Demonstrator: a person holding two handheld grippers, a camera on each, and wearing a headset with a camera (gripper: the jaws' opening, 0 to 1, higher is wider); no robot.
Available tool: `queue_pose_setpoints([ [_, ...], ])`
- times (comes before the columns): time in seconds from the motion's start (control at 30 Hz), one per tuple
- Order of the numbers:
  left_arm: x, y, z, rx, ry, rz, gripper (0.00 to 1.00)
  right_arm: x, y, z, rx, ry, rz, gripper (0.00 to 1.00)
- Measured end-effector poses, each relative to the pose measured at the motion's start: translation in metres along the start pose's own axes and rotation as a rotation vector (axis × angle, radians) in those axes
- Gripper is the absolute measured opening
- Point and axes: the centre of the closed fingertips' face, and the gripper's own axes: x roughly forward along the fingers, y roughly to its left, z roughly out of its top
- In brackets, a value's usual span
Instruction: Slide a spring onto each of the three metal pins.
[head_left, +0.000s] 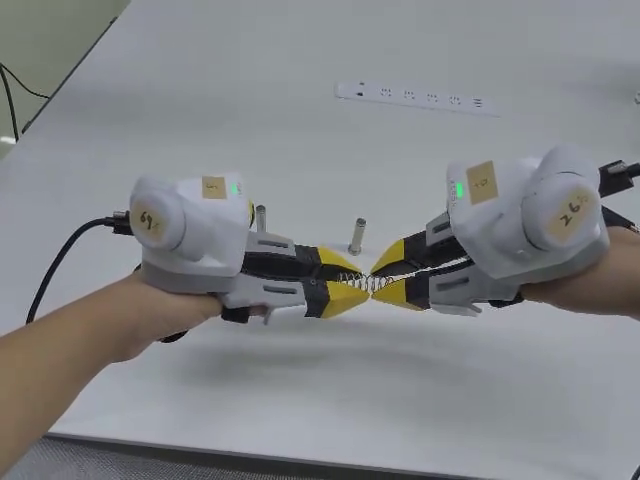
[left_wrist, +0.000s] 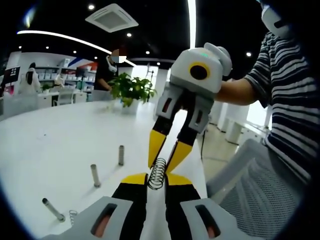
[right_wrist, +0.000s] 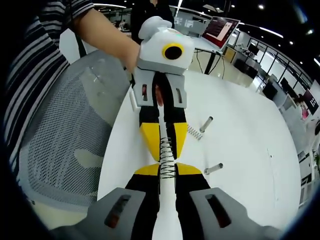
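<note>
- Held clear of the worktop (head_left: 300, 120), toward its near edge: spring (right_wrist: 167, 156), caught end to end between left gripper (head_left: 358, 288) and right gripper (head_left: 386, 281), tip to tip.
- Both claws together on spring, one per end, with no gap beyond the coil's own width in either gripper view.
- Could ping away on any slackening of one claw: thin springy wire, stored tension, smooth yellow tips with little bite.
- Could kink or stretch under a pull or twist between the two grips, then likely to jam on a pin.
- Could roll off the near edge after a drop: round, light, on a hard, slick white top.
- Could topple pin (head_left: 356, 236) or second pin (head_left: 261, 218), both upright near the worktop's middle and just beyond the tips, through a low sweep of the bulky grey housings.
- Third pin (left_wrist: 52, 210) with loose spring (left_wrist: 73, 216) just beside it, not on it; upright or leaning, cannot tell.
- Pins: short plain metal cylinders, dull grey, bare.
- Springs: open helix of fine bright wire.
- Tips: wedge-shaped, yellow plastic on black.
</note>
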Motion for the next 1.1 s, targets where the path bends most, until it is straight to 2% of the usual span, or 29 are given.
queue_pose_setpoints([
  [0.4, -0.001, -0.004, 0.000, 0.003, 0.002, -0.016, 0.03, 0.001, 0.003, 0.000, -0.011, 0.002, 0.004, 0.07],
  [0.83, -0.002, -0.007, 0.001, 0.013, 0.007, -0.038, 0.02, -0.001, 0.005, -0.001, -0.019, -0.025, -0.001, 0.08],
  [0.97, -0.002, -0.007, 0.001, 0.010, 0.006, -0.038, 0.02, -0.003, 0.006, -0.004, -0.012, -0.024, 0.000, 0.14],
  [1.1, -0.004, -0.006, 0.000, 0.011, 0.012, -0.046, 0.02, -0.003, 0.006, -0.010, 0.000, -0.018, -0.004, 0.14],
])
